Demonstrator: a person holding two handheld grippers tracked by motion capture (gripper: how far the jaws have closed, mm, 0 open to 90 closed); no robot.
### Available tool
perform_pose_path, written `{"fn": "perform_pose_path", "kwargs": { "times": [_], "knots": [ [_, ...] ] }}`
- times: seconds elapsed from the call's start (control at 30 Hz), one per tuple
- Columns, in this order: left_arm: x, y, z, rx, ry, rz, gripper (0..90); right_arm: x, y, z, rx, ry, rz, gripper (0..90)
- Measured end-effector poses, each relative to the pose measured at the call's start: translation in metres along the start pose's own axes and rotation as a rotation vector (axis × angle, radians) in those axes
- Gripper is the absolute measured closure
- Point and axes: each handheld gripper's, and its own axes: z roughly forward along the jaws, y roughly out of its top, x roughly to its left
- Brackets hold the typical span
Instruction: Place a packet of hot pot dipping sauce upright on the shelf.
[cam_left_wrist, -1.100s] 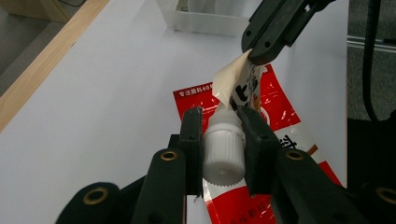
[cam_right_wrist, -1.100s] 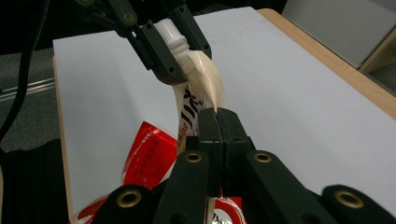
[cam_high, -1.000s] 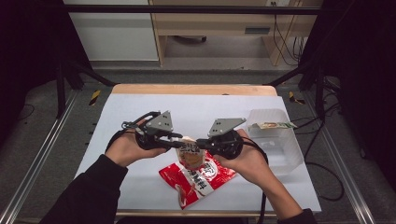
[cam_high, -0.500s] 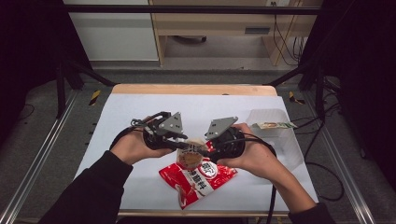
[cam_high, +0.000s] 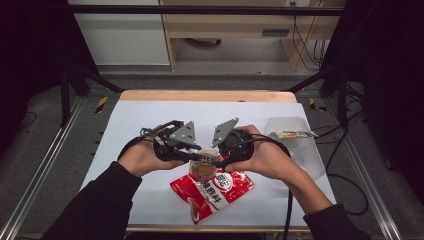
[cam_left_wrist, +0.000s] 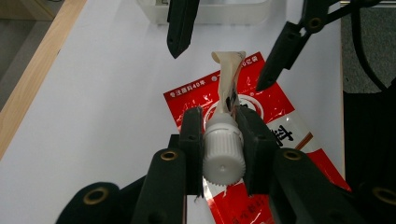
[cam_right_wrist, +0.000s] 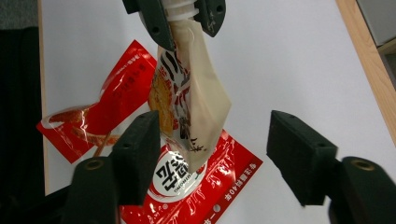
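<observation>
Your left tool (cam_left_wrist: 219, 140) is clenched on the white ribbed cap (cam_left_wrist: 224, 151) of a small spouted pouch (cam_right_wrist: 189, 102), which it holds up off the white counter (cam_high: 130, 125) so that the cream-coloured body hangs free above a red sachet (cam_high: 215, 190) lying flat beneath. Your right tool (cam_right_wrist: 215, 154) is released, its jaws spread wide with the lower part of the pouch between them; one jaw sits just beside the pouch's printed face, the other well apart from it, and neither pinches it yet. From the high view, both hands meet near the front middle of the counter, the two tools nose to nose over the sachet, while a clear plastic container (cam_high: 300, 140) stands off to your right with a small packet (cam_high: 292, 134) resting across its rim. This looks like the step of taking a second hold on the pouch, probably so you can brace the body while the cap is turned or hand the pouch over. The next move calls for closing your right tool on the pouch squarely on its flat faces, rather than on a thin side edge, where it could slip. Keep the left grip firm on the cap so the pouch does not swing away as the jaws come in.
</observation>
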Motion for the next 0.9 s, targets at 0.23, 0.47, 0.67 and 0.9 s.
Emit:
{"fn": "perform_pose_path", "kwargs": {
  "times": [0.23, 0.47, 0.67, 0.9],
  "knots": [
    [0.0, 0.0, 0.0, 0.001, -0.002, 0.006, 73.3, -0.002, 0.007, 0.002, 0.026, 0.031, -0.041, 51.7],
    [0.0, 0.001, 0.0, -0.006, -0.004, 0.007, 73.3, 0.001, 0.009, 0.004, 0.036, 0.056, -0.058, 69.4],
    [0.0, 0.0, 0.001, -0.017, -0.004, -0.001, 73.2, 0.001, 0.01, 0.002, 0.044, 0.06, -0.054, 79.4],
    [0.0, 0.0, 0.004, -0.023, -0.001, -0.009, 73.1, 0.002, 0.011, 0.0, 0.073, 0.061, -0.042, 85.3]
  ]
}}
